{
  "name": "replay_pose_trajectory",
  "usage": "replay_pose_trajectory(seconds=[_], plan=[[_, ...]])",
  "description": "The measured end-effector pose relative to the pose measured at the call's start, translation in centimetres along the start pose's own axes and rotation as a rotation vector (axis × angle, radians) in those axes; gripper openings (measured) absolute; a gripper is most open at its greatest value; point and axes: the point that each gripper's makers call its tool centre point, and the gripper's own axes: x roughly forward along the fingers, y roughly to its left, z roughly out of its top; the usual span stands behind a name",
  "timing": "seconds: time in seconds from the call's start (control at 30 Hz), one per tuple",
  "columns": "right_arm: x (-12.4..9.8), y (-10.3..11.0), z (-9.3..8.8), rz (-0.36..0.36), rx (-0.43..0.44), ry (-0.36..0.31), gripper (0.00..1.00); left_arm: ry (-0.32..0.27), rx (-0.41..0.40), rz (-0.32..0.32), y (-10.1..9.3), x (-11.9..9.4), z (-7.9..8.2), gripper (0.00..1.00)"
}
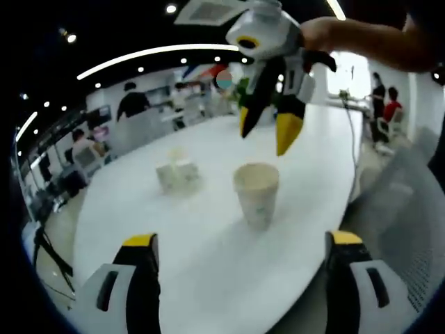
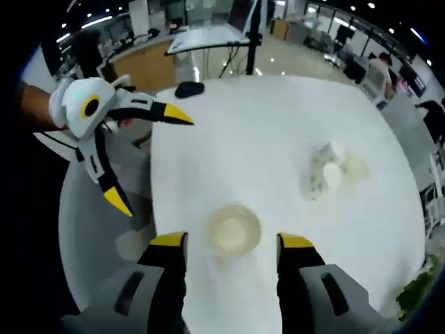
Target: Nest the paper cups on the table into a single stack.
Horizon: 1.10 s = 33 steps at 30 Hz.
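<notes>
An upright paper cup stands on the white table, and I see it from above as the cup in the right gripper view. Further off lies a small cluster of cups, blurred; it shows again as the cluster. My left gripper is open, low and short of the upright cup, and it appears from the side as the left gripper. My right gripper is open above that cup, its jaws on either side; the right gripper hangs over the cup.
The table's curved edge runs on the right, with grey floor beyond. A dark object lies near the table's far edge. People sit and stand at desks in the background. Green leaves show at one edge.
</notes>
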Motion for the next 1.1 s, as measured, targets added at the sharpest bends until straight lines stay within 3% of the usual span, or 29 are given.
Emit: replay_pose_trajectory(seconds=[0.1, 0.17, 0.2, 0.27, 0.33, 0.4, 0.47, 0.57, 0.67, 0.83, 0.93, 1.1], plan=[[-1.0, -0.3, -1.1, -0.027, 0.061, -0.093, 0.55, -0.012, -0.029, 0.006, 0.3, -0.1, 0.2, 0.98], [-1.7, -0.7, -1.9, -0.039, 0.181, -0.184, 0.59, -0.017, -0.033, 0.005, 0.3, -0.1, 0.4, 0.98], [-2.3, -1.4, -2.0, -0.064, 0.229, -0.279, 0.62, -0.02, -0.034, 0.004, 0.3, -0.1, 0.4, 0.98], [-3.2, -2.4, -2.8, -0.119, 0.313, -0.403, 0.68, -0.041, -0.035, -0.007, 0.4, -0.1, 0.9, 0.98], [-3.6, -2.6, -3.5, -0.141, 0.36, -0.466, 0.71, -0.082, -0.061, -0.016, 0.6, -0.2, 1.8, 0.98], [-3.9, -3.1, -5.1, -0.183, 0.45, -0.575, 0.72, -0.089, -0.105, -0.012, 1.3, -0.3, 1.9, 0.98], [-3.9, -3.0, -6.2, -0.227, 0.465, -0.603, 0.76, -0.101, -0.111, -0.013, 1.5, -0.5, 2.1, 0.98], [-3.7, -2.9, -7.8, -0.318, 0.418, -0.62, 0.81, -0.154, -0.1, -0.025, 1.5, -0.6, 2.9, 0.98], [-3.6, -2.3, -8.1, -0.365, 0.379, -0.636, 0.85, -0.185, -0.099, -0.047, 1.5, -0.6, 3.2, 0.98], [-3.7, -1.1, -8.1, -0.424, 0.315, -0.669, 0.94, -0.171, -0.141, -0.055, 2.2, -0.4, 2.2, 0.98], [-4.0, -0.7, -8.2, -0.477, 0.316, -0.684, 0.98, -0.204, -0.146, -0.053, 2.4, -0.8, 2.5, 0.98], [-4.2, -0.6, -8.6, -0.522, 0.342, -0.705, 0.99, -0.196, -0.161, -0.039, 2.7, -0.9, 2.2, 0.98]])
